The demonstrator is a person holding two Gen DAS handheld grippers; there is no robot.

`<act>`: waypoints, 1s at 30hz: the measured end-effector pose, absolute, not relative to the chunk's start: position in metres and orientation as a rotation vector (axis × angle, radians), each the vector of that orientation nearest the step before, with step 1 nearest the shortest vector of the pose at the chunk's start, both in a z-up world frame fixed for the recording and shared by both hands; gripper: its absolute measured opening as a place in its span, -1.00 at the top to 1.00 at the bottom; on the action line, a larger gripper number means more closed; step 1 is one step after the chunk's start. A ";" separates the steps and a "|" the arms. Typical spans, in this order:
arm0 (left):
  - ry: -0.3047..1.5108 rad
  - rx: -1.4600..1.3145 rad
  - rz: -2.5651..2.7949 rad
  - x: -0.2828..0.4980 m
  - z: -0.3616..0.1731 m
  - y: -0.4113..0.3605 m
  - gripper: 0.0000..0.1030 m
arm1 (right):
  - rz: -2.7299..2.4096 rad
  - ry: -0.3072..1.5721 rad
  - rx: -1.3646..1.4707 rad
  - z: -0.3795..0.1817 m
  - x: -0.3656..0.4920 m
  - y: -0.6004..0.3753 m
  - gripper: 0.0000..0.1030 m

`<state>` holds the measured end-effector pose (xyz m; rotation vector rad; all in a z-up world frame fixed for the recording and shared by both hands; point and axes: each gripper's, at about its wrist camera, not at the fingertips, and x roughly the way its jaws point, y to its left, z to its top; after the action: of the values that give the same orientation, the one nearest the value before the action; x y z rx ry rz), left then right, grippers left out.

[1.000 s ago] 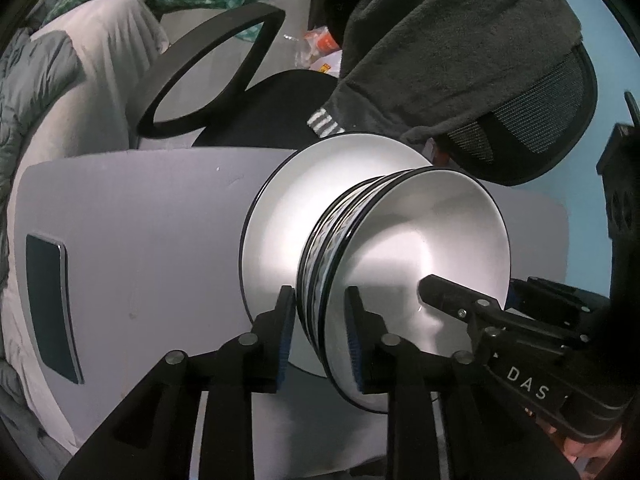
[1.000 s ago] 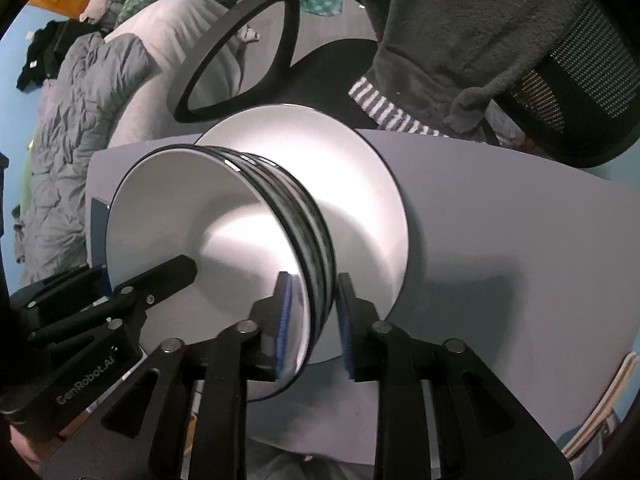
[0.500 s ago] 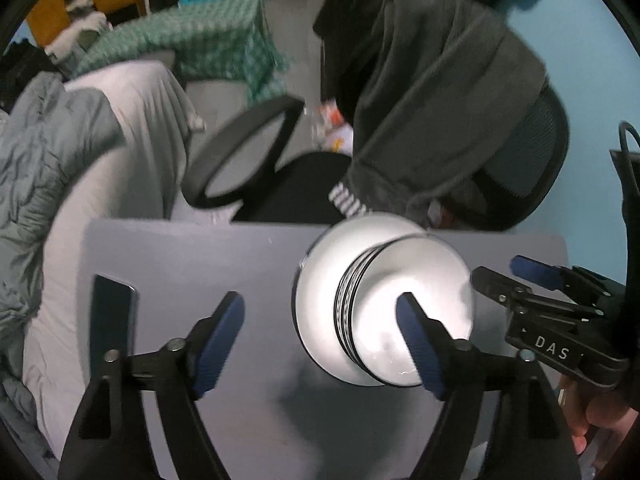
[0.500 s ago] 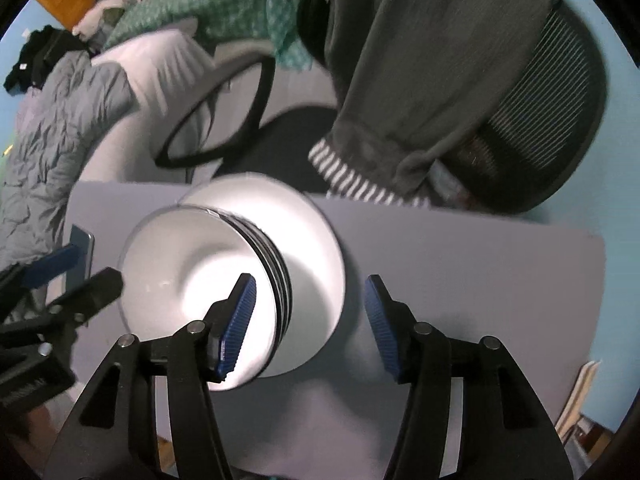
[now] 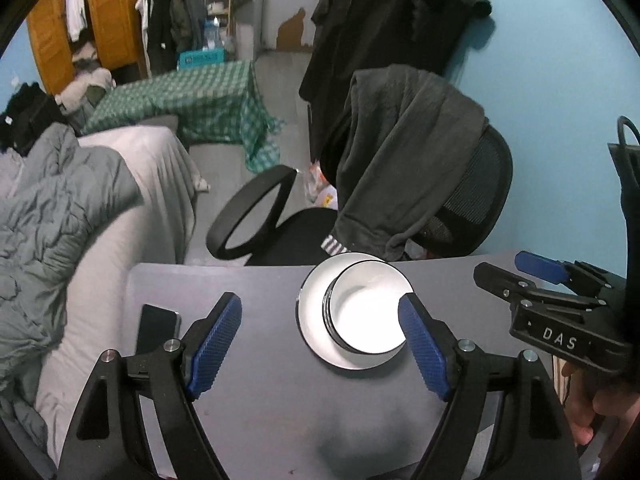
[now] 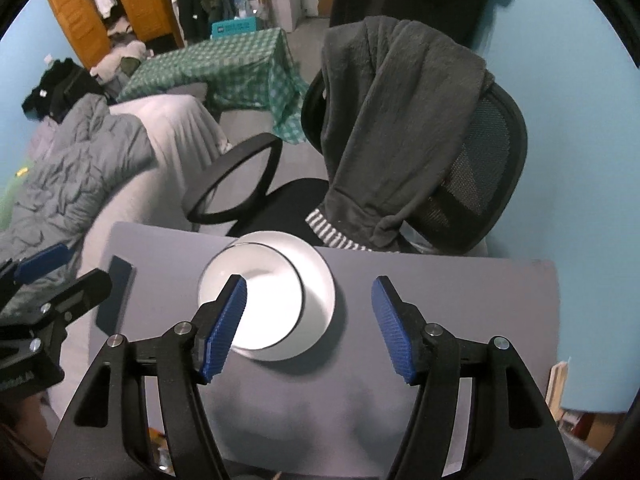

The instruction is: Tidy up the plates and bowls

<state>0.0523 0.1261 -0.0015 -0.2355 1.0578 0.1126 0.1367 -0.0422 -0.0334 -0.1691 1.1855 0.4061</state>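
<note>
Left gripper (image 5: 320, 344) above table (image 5: 256, 412), jaws wide, holding nothing – right gripper (image 6: 308, 326) likewise wide, empty. Stacked bowls (image 5: 370, 314) sit nested on white plate (image 5: 310, 312) mid-table. Phone (image 5: 156, 330) lies near left edge; draped office chair (image 6: 472, 172) behind table

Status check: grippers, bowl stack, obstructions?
Left gripper open, right gripper open, both raised. Bowls nested on plate. Phone off left, clear.
</note>
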 end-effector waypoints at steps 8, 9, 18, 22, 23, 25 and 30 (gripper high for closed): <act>0.991 -0.225 0.134 0.024 0.027 0.124 -0.59 | 0.389 1.141 -0.149 -0.003 0.108 -0.049 -0.24; 0.984 -0.222 0.141 0.021 0.029 0.123 -0.59 | 0.384 1.136 -0.151 0.000 0.106 -0.051 -0.24; 1.005 -0.210 0.154 0.005 0.031 0.118 -0.59 | 0.362 1.123 -0.111 0.012 0.084 -0.065 -0.25; 1.029 -0.206 0.154 0.000 0.026 0.116 -0.59 | 0.358 1.123 -0.097 0.016 0.076 -0.069 -0.25; 1.031 -0.209 0.152 -0.002 0.026 0.115 -0.59 | 0.359 1.121 -0.096 0.016 0.074 -0.069 -0.25; 1.037 -0.221 0.145 -0.005 0.025 0.115 -0.59 | 0.361 1.118 -0.096 0.018 0.071 -0.069 -0.25; 1.035 -0.218 0.146 -0.010 0.027 0.112 -0.59 | 0.362 1.124 -0.086 0.016 0.070 -0.071 -0.25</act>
<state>-0.0096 0.1123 0.0269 -0.2177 1.0351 0.1461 0.0698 -0.0706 0.0160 -0.0856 1.1239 0.3616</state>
